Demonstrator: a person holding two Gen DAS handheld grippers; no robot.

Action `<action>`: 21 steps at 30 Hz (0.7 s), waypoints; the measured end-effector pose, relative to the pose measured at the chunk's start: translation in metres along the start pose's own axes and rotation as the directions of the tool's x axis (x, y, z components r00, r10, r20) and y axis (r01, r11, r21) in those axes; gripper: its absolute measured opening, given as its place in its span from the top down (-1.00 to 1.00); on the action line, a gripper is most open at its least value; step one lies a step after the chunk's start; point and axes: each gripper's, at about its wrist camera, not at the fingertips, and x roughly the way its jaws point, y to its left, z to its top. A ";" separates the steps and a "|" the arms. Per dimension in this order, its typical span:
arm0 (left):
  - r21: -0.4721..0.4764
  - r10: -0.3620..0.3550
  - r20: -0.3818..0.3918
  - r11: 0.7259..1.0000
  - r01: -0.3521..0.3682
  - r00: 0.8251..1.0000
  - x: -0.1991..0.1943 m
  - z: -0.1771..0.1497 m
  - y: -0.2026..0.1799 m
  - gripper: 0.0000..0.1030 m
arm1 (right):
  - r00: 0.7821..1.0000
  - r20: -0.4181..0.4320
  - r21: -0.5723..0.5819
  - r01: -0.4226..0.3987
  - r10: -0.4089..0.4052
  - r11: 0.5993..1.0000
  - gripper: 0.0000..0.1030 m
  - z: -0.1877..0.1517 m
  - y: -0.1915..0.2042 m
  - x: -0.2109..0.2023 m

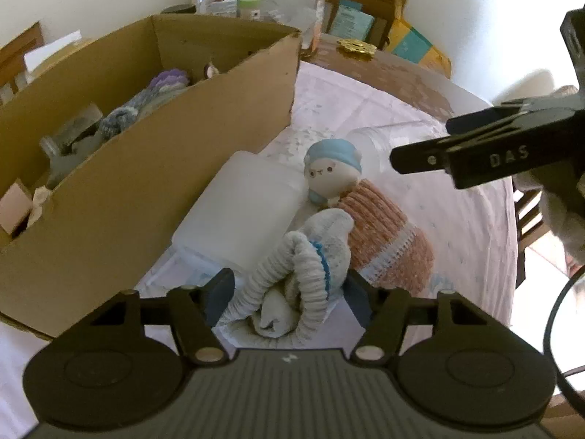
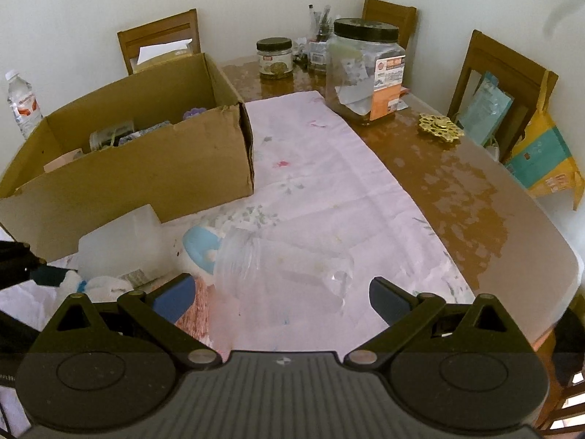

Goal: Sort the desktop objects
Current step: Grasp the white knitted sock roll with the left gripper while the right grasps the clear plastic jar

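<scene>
Both tongs (image 1: 289,289) (image 2: 281,294) spread wide, level

My wooden table (image 2: 457,190) has a pale cloth (image 2: 314,183) over it, plus a big jar (image 2: 365,73) and brass trivet (image 2: 440,128) on bare wood.

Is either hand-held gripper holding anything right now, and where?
Left hand-held gripper straddles the rolled white sock; grip unclear. Right hand-held gripper is open, holding nothing.

Black left gripper (image 1: 289,298) — silver screws; right gripper (image 2: 283,294) — blue pads, "DAS" lettering.
</scene>
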 end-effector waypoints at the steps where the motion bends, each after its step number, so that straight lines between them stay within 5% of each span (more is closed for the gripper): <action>1: -0.010 -0.006 -0.001 1.000 0.006 1.000 0.000 0.000 0.001 -0.19 | 1.000 -0.001 0.002 -0.002 0.002 1.000 -0.99 0.001 0.000 0.003; 21: -0.007 0.005 -0.003 1.000 -0.005 1.000 0.001 0.001 -0.003 -0.19 | 0.999 -0.025 0.043 0.022 -0.021 0.999 -1.00 0.010 -0.005 0.034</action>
